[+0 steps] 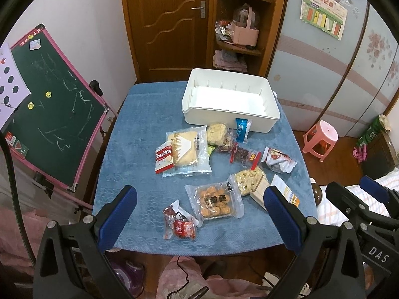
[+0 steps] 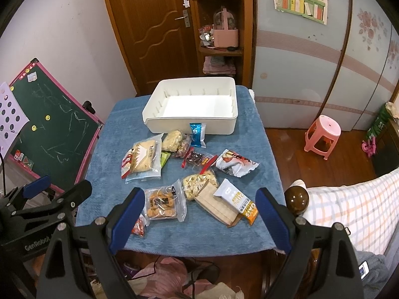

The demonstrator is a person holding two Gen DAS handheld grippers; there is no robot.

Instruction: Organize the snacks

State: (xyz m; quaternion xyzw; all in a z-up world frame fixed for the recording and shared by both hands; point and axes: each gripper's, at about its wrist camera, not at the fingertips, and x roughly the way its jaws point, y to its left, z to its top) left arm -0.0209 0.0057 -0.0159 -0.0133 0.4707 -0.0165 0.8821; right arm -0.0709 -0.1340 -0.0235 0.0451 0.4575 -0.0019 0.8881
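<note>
An empty white bin (image 1: pixel 230 97) (image 2: pixel 190 106) stands at the far side of the blue-towelled table (image 1: pixel 139 134) (image 2: pixel 249 144). Several snack packs lie before it: a bread pack (image 1: pixel 185 152) (image 2: pixel 146 160), a Cookies sachet (image 1: pixel 163 158), a tray of pastries (image 1: pixel 214 201) (image 2: pixel 162 204), a red candy pack (image 1: pixel 179 224), a nut bag (image 1: pixel 249 178) (image 2: pixel 198 182), a blue sachet (image 1: pixel 242 129) (image 2: pixel 197 134). My left gripper (image 1: pixel 199 211) is open above the table's near edge. My right gripper (image 2: pixel 200 215) is open beside it, to the right.
A pink-framed chalkboard (image 1: pixel 52 114) (image 2: pixel 49 129) leans left of the table. A pink stool (image 1: pixel 321 139) (image 2: pixel 323 132) stands on the floor at right. A checked bed cover (image 2: pixel 349 204) lies near right. A door and corner shelf are behind.
</note>
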